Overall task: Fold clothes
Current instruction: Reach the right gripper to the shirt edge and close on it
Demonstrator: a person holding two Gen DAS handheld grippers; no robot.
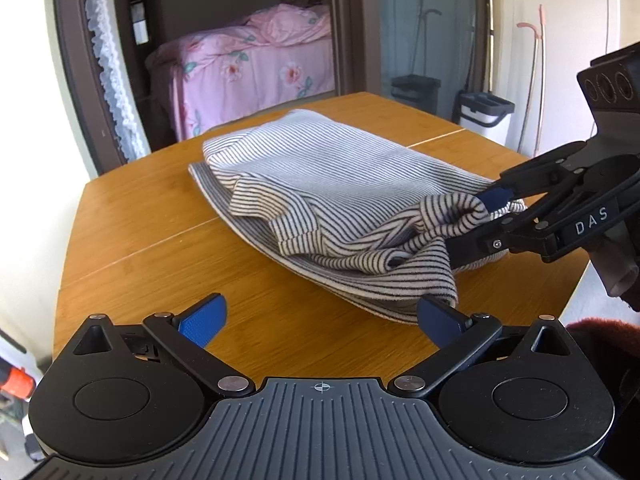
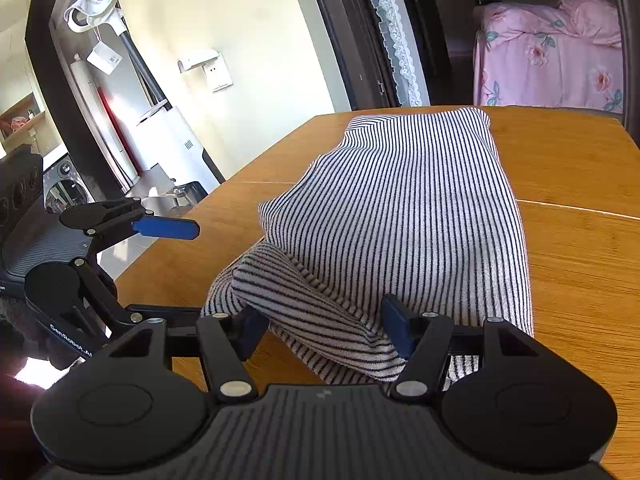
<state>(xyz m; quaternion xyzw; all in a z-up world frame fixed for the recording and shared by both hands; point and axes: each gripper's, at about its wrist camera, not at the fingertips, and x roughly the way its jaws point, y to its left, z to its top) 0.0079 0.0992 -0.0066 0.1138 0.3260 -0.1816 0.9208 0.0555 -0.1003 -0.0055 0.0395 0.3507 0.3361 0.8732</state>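
We see a bed (image 1: pixel 256 60) with pink floral bedding through the doorway behind the wooden desk (image 1: pixel 132 220). A lace curtain (image 2: pixel 394 28) hangs beside the doorway, and a white bin (image 1: pixel 486 114) stands on the floor.

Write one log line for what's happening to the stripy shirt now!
striped shirt: partly folded on wooden table | right tool: around bunched shirt end | left tool: open, holding nothing

Two matching black hand-held claws with blue pads

Each claw, left claw (image 1: pixel 320 314) and right claw (image 2: pixel 326 330), has black linkage arms with silver pivot screws, round black discs behind them, a ribbed grey plate between; white "DAS" lettering marks one, "GenRobot.AI" the other.
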